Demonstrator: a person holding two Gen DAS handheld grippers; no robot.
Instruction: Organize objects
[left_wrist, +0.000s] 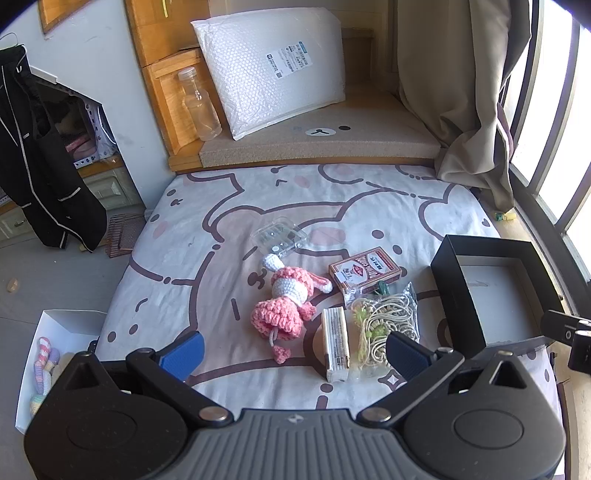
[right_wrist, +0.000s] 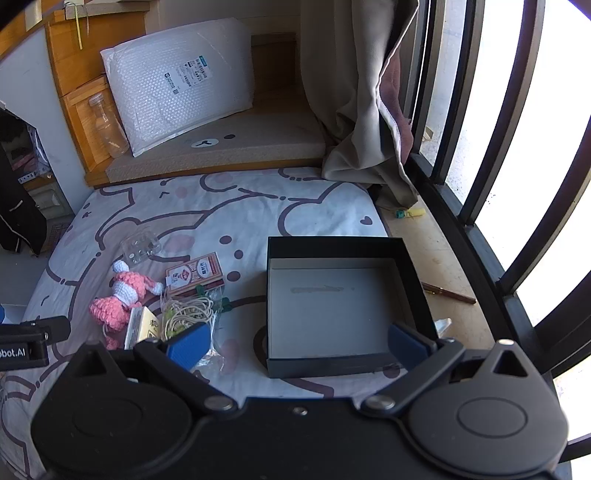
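Note:
On the bear-print sheet (left_wrist: 221, 206) lie a pink crochet doll (left_wrist: 286, 302), a red card pack (left_wrist: 365, 271), a clear plastic case (left_wrist: 279, 236), a white slim box (left_wrist: 335, 343) and a bag of cream cord (left_wrist: 384, 325). An open black box (left_wrist: 480, 291) stands at the right, empty inside (right_wrist: 332, 306). My left gripper (left_wrist: 293, 354) is open, just short of the doll and white box. My right gripper (right_wrist: 295, 345) is open over the black box's near wall; the doll (right_wrist: 118, 299), card pack (right_wrist: 194, 273) and cord bag (right_wrist: 188, 314) lie to its left.
A white bubble mailer (left_wrist: 273, 70) and a clear bottle (left_wrist: 201, 107) lean at the wooden headboard. A beige curtain (left_wrist: 465, 110) hangs at the right by window bars (right_wrist: 498, 147). A white box with crochet toys (left_wrist: 48, 362) sits off the bed at the left.

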